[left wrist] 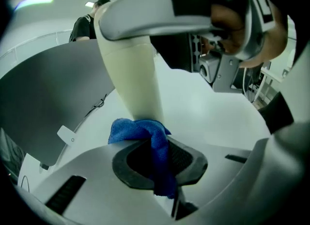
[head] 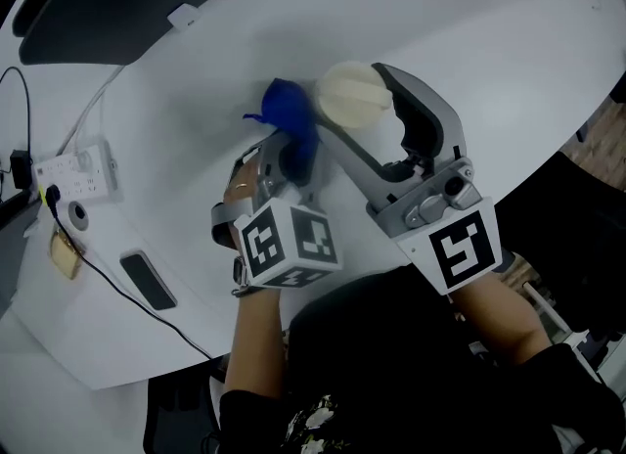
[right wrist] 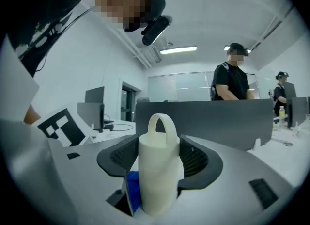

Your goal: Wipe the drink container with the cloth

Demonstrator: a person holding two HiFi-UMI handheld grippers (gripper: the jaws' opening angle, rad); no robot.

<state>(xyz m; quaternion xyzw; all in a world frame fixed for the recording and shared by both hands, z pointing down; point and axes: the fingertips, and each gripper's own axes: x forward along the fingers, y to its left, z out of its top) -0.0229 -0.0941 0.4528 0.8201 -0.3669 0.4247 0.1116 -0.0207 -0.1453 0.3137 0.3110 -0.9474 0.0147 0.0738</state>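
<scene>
The drink container [head: 354, 93], a cream bottle with a loop handle on top, stands upright over the white surface [head: 469, 31], near its middle; whether its base rests there or is lifted a little I cannot tell, since the cloth hides the foot in the left gripper view. The right tool [right wrist: 159, 157] is clamped round the bottle's body, one dark pad on each side, which I judge is meant to steady it so that rubbing does not tip or slide it. The blue cloth [left wrist: 138, 129] is bunched against the bottle's lower side, touching it, with a tail running back between the jaws of the left tool [left wrist: 164, 166], which are closed on that fold; holding it by a pinch leaves a loose wad in front to serve as the wiping face. Wiping looks to be under way low on the bottle, with the upper part and handle not touched by the cloth at this moment. In the head view the two tools come in side by side from the person's body, the left one pointing ahead and slightly right toward the bottle, the left hand [head: 238, 190] wrapped round its grip behind the marker cube, the right forearm [head: 509, 317] angled inward so its long jaws reach round the bottle from the near right
</scene>
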